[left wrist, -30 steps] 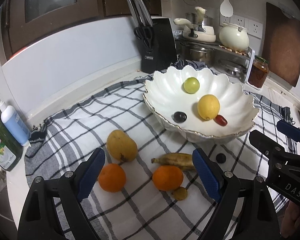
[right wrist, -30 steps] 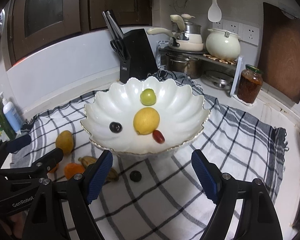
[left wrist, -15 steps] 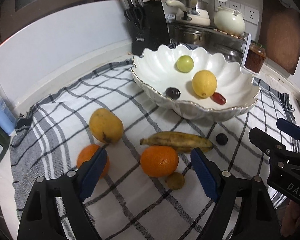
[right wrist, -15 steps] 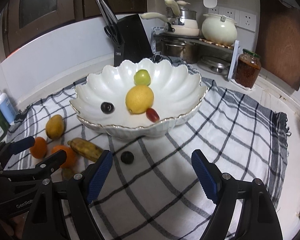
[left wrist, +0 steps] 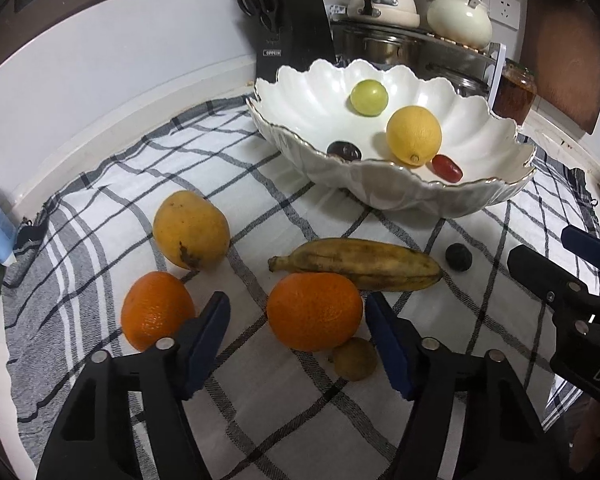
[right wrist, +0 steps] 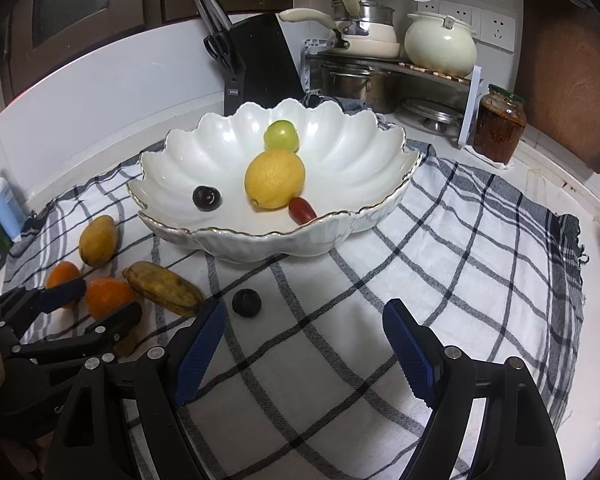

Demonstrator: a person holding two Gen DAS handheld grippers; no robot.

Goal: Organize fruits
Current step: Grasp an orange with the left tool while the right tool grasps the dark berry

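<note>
Left gripper [left wrist: 298, 322] closing around the near orange [left wrist: 314, 311] on the checked cloth [left wrist: 260, 400], fruit between the pads yet untouched, bowl [left wrist: 380, 196] far right; right gripper [right wrist: 300, 344] wide, empty, nearer the dark plum [right wrist: 247, 302].

Fruit and kitchenware on the counter, by count

One scalloped bowl [right wrist: 364, 152] holds four fruits: one lemon [right wrist: 275, 179], one green fruit [right wrist: 281, 135], one dark plum [right wrist: 206, 197] and one red grape [right wrist: 302, 210]. The one checked cloth [right wrist: 460, 248] carries six more: two oranges [left wrist: 314, 311] [left wrist: 157, 310], one mango [left wrist: 191, 230], one banana [left wrist: 358, 264], one small dark fruit [left wrist: 458, 257] and one small brownish fruit [left wrist: 355, 359]. Toward the counter's back edge stand one knife block [right wrist: 260, 64], one jar [right wrist: 499, 128], one cream pot [right wrist: 440, 46] and one cutting board [right wrist: 568, 68]; at its left edge, one blue pump bottle [right wrist: 6, 208]. Two pairs of tongs [left wrist: 298, 322] [right wrist: 304, 324] are in view.
</note>
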